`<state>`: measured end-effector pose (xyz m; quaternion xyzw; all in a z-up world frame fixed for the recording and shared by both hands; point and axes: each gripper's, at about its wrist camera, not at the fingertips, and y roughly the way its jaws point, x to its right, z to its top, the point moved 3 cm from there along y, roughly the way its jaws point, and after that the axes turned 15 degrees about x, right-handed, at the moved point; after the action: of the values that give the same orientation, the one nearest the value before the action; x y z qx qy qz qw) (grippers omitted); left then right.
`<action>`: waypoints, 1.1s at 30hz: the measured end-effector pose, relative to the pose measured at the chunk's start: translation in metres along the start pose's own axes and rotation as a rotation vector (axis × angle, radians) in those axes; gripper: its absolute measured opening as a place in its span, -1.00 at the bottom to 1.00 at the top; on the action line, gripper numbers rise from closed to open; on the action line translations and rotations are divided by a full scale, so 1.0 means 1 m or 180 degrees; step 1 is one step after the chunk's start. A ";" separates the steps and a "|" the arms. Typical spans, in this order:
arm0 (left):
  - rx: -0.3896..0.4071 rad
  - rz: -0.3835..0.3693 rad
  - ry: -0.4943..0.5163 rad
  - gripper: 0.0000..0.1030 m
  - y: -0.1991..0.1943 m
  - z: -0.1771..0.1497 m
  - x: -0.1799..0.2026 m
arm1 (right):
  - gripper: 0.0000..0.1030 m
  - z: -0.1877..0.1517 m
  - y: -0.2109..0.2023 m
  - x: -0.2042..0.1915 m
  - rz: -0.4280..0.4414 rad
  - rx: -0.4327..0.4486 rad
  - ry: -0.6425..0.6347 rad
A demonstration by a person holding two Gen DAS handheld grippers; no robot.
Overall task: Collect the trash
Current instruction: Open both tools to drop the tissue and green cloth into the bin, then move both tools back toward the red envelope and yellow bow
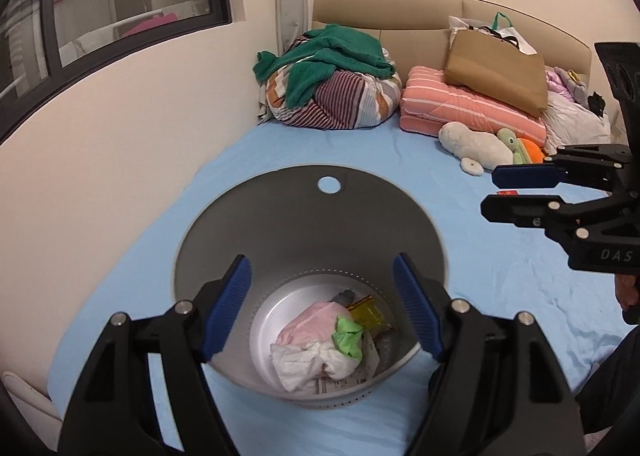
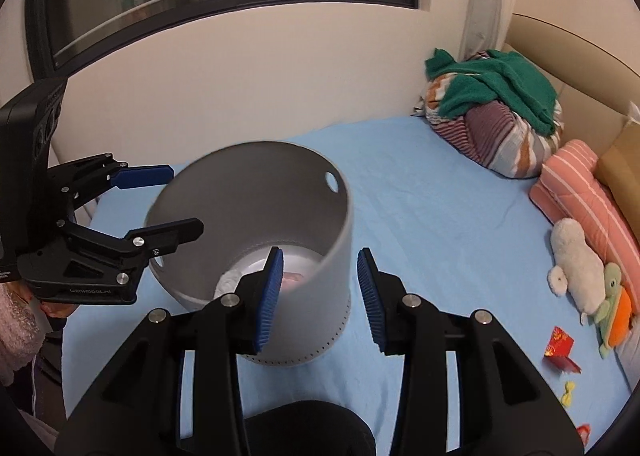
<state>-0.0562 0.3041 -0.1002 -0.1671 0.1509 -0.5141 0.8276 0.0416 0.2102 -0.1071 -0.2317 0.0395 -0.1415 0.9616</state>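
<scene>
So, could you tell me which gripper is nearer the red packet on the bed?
Right. The right gripper is beside the red packet; the left gripper is beyond the bin.

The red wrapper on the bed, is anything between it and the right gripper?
Nothing visible blocks it. The red wrapper lies on bare blue sheet, right of the open right gripper. The grey bin sits to the gripper's left, and the plush toys lie beyond the wrapper.

Matt grey bin (image 1: 224, 232) — cloth sheet (image 1: 460, 256).
</scene>
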 end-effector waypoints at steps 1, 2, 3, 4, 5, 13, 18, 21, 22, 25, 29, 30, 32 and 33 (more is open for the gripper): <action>0.0001 -0.0065 0.0025 0.43 0.003 0.001 0.010 | -0.16 -0.007 -0.007 0.008 -0.0086 0.0008 0.0046; -0.0001 -0.0114 0.0048 0.43 0.006 0.001 0.017 | -0.12 -0.014 -0.015 0.017 -0.0199 0.0022 0.0108; -0.0004 -0.0161 0.0078 0.43 0.010 0.002 0.026 | -0.09 -0.021 -0.021 0.026 -0.0299 0.0028 0.0156; -0.0005 -0.0209 0.0122 0.43 0.014 0.002 0.037 | -0.09 -0.030 -0.030 0.037 -0.0407 0.0031 0.0213; -0.0006 -0.0248 0.0165 0.43 0.018 0.002 0.047 | -0.09 -0.037 -0.038 0.045 -0.0500 0.0033 0.0260; -0.0044 -0.0688 0.0432 0.43 0.044 -0.003 0.138 | -0.09 -0.098 -0.108 0.133 -0.1397 0.0058 0.0671; -0.0137 -0.0943 0.0535 0.43 0.064 -0.007 0.195 | -0.09 -0.132 -0.148 0.182 -0.1804 0.0013 0.0866; -0.0187 -0.1068 0.0579 0.43 0.078 -0.008 0.226 | -0.09 -0.148 -0.164 0.210 -0.1971 -0.0013 0.0959; -0.0207 -0.1114 0.0592 0.43 0.084 -0.009 0.237 | -0.09 -0.154 -0.170 0.220 -0.2020 -0.0023 0.0992; -0.0248 -0.1230 0.0648 0.43 0.103 -0.008 0.268 | -0.09 -0.169 -0.180 0.248 -0.2132 -0.0063 0.1063; -0.0323 -0.1352 0.0745 0.43 0.133 -0.009 0.306 | -0.09 -0.189 -0.185 0.287 -0.2232 -0.0114 0.1179; -0.0353 -0.1380 0.0764 0.43 0.142 -0.010 0.315 | -0.09 -0.194 -0.185 0.297 -0.2255 -0.0130 0.1206; -0.0407 -0.1454 0.0776 0.43 0.158 -0.011 0.331 | -0.09 -0.206 -0.183 0.317 -0.2286 -0.0150 0.1266; -0.0424 -0.1477 0.0787 0.43 0.165 -0.012 0.339 | -0.09 -0.211 -0.180 0.326 -0.2298 -0.0161 0.1290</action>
<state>0.2151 0.0660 -0.2082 -0.1872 0.2420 -0.6954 0.6502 0.2782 -0.1298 -0.2156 -0.2217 0.1477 -0.5114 0.8170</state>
